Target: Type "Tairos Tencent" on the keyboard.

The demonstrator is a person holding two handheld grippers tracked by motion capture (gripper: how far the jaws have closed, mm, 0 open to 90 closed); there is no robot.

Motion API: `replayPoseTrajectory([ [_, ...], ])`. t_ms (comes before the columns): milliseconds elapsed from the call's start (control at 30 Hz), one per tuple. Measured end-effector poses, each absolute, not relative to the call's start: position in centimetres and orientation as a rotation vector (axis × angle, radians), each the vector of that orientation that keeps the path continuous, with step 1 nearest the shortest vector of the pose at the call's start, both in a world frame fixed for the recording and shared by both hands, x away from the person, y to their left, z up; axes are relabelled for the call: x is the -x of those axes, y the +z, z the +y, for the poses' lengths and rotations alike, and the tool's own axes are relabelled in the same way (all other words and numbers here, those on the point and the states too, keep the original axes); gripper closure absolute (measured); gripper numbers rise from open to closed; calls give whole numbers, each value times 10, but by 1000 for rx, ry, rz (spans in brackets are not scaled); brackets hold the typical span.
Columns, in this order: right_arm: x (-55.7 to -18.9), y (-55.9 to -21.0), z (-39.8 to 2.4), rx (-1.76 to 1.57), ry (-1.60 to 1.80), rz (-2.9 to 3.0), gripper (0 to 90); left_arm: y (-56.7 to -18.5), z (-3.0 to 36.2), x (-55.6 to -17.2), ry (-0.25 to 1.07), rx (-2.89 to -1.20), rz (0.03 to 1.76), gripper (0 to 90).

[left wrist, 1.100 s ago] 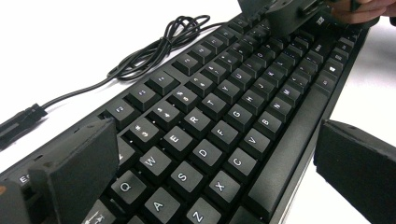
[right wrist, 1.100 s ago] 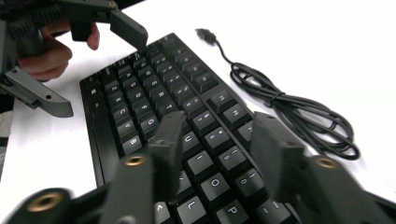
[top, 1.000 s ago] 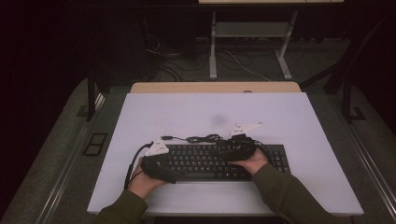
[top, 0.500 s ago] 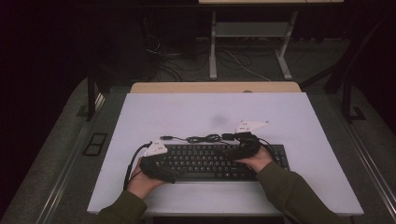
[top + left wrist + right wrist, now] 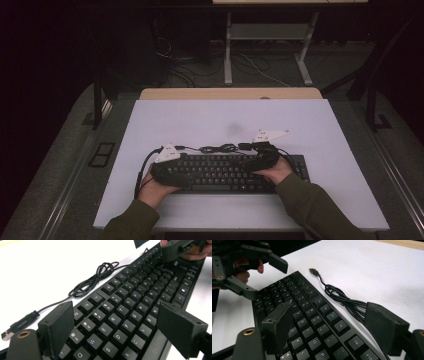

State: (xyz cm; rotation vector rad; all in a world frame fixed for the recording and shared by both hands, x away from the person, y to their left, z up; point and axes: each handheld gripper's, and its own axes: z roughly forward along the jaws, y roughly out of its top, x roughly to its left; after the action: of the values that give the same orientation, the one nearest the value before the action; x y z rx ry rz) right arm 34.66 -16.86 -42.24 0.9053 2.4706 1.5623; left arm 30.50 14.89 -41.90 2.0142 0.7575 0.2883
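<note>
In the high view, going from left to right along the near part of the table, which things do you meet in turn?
Left gripper → bundled keyboard cable → right gripper → right end of the keyboard → bare table.

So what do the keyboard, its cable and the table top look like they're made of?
Keyboard: black plastic, probably; matte keycaps with pale printed letters and soft glints. Cable: thin black cord, likely rubber or vinyl sheathed, lying in loose loops. Table top: smooth, pale, matte board, perhaps laminate; its far edge looks wooden.
</note>
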Motion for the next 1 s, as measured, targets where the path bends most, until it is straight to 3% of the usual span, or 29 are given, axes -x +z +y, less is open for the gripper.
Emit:
replayPoseTrajectory([
  [633,-347,-424,-168,-916,1558,2464,217,-406,131,-323,251,-2002,723,309],
  [1000,-347,-427,-164,-907,1536,2478,216,-416,126,-323,223,-2028,720,558],
])
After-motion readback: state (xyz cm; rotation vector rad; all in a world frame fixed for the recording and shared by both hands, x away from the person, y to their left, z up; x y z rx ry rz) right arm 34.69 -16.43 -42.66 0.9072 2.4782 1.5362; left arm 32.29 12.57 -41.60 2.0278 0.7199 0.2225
